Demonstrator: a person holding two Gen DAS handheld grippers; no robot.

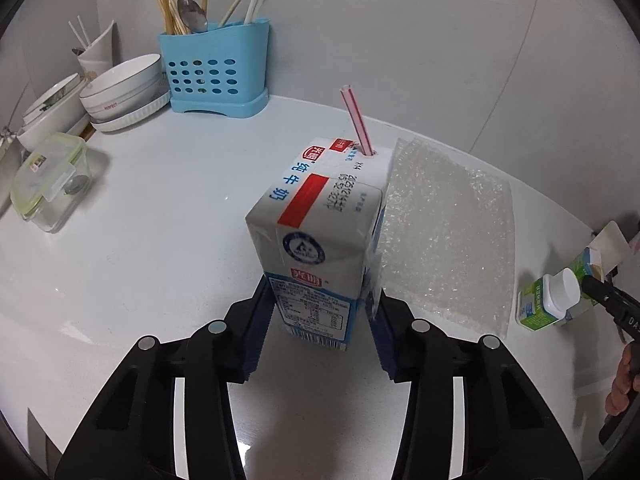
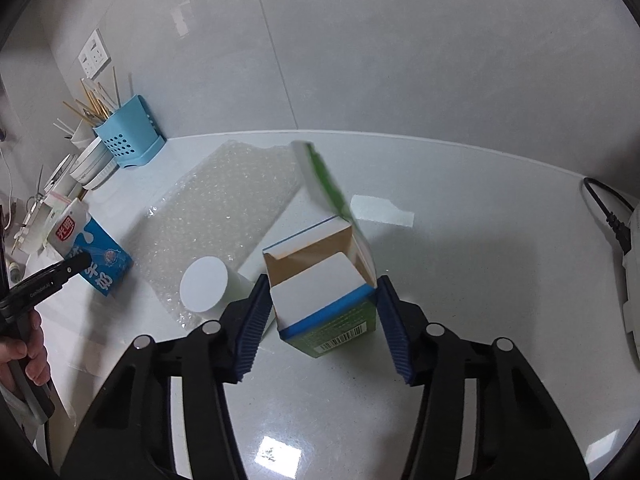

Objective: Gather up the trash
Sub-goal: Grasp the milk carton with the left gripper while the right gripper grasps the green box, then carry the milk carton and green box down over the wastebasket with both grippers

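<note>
On a white kitchen counter, the left gripper pinches a blue-and-white milk carton, straw upright, low on its sides for lifting. Right of it, the right gripper clamps an opened green-and-white cardboard box. Between them lies a clear bubble-wrap sheet, uncollected.

Blue-white milk carton – red-striped straw, green-blue box
</note>
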